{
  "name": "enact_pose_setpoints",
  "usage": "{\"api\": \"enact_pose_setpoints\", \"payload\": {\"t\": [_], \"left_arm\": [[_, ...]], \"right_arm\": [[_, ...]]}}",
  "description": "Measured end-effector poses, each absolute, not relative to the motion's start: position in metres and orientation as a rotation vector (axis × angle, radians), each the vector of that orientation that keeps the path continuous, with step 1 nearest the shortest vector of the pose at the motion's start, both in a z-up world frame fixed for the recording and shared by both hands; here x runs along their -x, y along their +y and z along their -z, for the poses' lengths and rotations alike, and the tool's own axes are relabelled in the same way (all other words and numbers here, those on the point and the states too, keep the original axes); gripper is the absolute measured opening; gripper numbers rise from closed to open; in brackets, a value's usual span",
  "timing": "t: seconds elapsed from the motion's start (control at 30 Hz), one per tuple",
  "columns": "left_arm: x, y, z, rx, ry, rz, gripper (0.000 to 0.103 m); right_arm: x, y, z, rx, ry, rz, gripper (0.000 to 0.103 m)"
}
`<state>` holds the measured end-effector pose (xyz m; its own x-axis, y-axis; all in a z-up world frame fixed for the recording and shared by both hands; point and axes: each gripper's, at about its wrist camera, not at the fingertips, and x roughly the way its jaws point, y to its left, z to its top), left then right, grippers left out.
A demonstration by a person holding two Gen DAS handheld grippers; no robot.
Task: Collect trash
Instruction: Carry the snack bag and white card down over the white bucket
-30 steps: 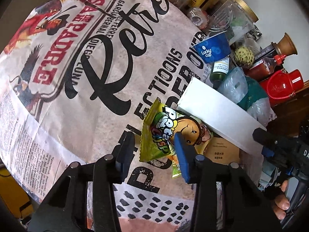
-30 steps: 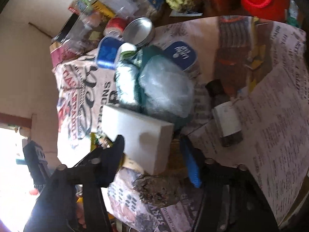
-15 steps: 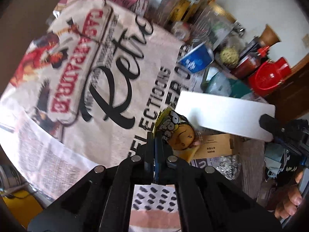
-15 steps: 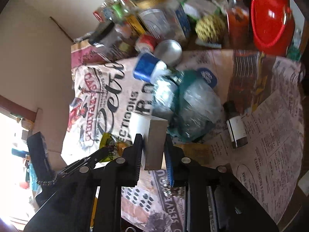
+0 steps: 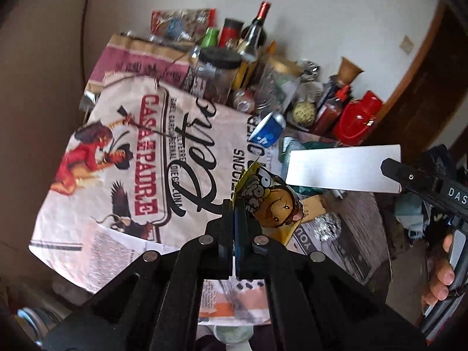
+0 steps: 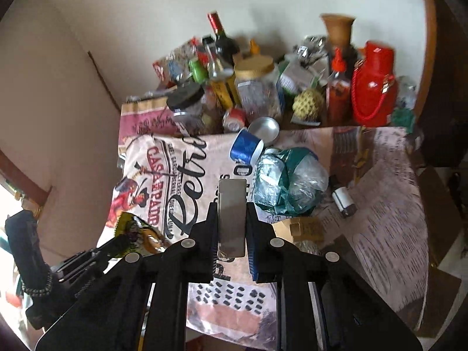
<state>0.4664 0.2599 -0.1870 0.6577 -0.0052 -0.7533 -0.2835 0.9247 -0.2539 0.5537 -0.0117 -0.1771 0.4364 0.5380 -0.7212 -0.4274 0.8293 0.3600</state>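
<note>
My left gripper point(image 5: 234, 207) is shut on a yellow-green snack wrapper point(image 5: 269, 201) and holds it above the newspaper-covered table point(image 5: 122, 158). My right gripper point(image 6: 232, 207) is shut on a white rectangular box point(image 6: 232, 213), also lifted off the table. The box shows in the left wrist view point(image 5: 342, 166) at the right, with the right gripper point(image 5: 389, 166) clamped on its end. The wrapper point(image 6: 137, 234) and the left gripper point(image 6: 122, 241) show at the lower left of the right wrist view.
On the table lie a blue paper cup point(image 6: 245, 147), a bundle of clear and green plastic point(image 6: 289, 184), a brown paper packet point(image 6: 301, 228), a foil ball point(image 5: 327, 225) and a small bottle point(image 6: 345, 201). Bottles, jars and a red jug point(image 6: 374, 87) crowd the back by the wall.
Both grippers closed, the left on the wrapper and the right on the white box, then lifted them up and back from the table.
</note>
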Motion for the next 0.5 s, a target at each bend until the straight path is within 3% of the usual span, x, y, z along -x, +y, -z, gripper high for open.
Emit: {"api": "enact_pose_setpoints", "payload": {"t": [0.5], "left_arm": [[-0.393, 0.203, 0.126, 0.260, 0.723, -0.016, 0.000]], "right_arm": [[-0.442, -0.069, 0.131, -0.100, 0.797, -0.467, 0.015]]}}
